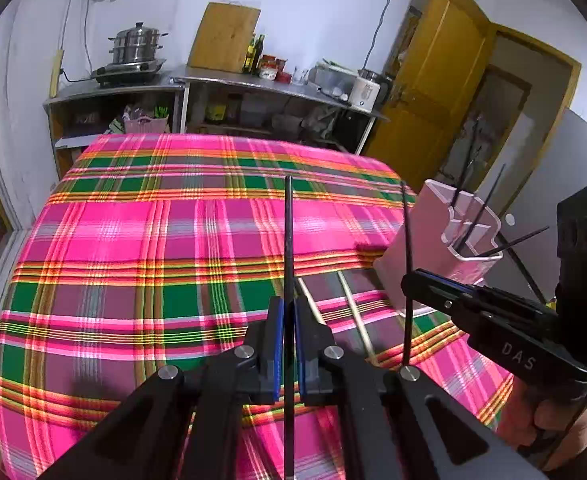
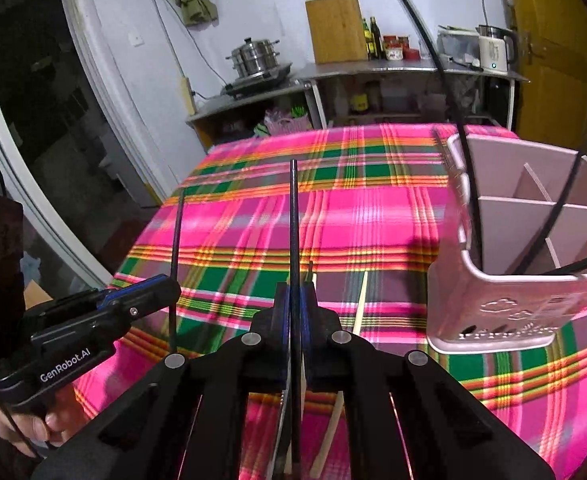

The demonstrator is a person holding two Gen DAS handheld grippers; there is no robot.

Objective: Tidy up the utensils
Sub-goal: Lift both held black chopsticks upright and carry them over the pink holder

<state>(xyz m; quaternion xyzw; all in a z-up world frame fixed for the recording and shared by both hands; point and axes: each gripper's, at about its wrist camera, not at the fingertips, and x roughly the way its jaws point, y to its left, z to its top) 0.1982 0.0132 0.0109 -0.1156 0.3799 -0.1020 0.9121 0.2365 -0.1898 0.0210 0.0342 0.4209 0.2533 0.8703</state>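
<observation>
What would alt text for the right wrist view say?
The right hand-held gripper is shut on a black chopstick above a pink plaid tablecloth. A pink divided utensil holder stands right; the left hand-held gripper holds another.

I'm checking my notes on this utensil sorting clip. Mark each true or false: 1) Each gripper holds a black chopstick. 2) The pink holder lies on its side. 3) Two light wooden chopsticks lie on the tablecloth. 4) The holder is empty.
1) True: the left gripper is shut on a black chopstick, and the right gripper on another black chopstick.
2) False: the pink holder stands upright.
3) True: light wooden chopsticks lie on the plaid tablecloth.
4) False: several black chopsticks already stand in it.
</observation>
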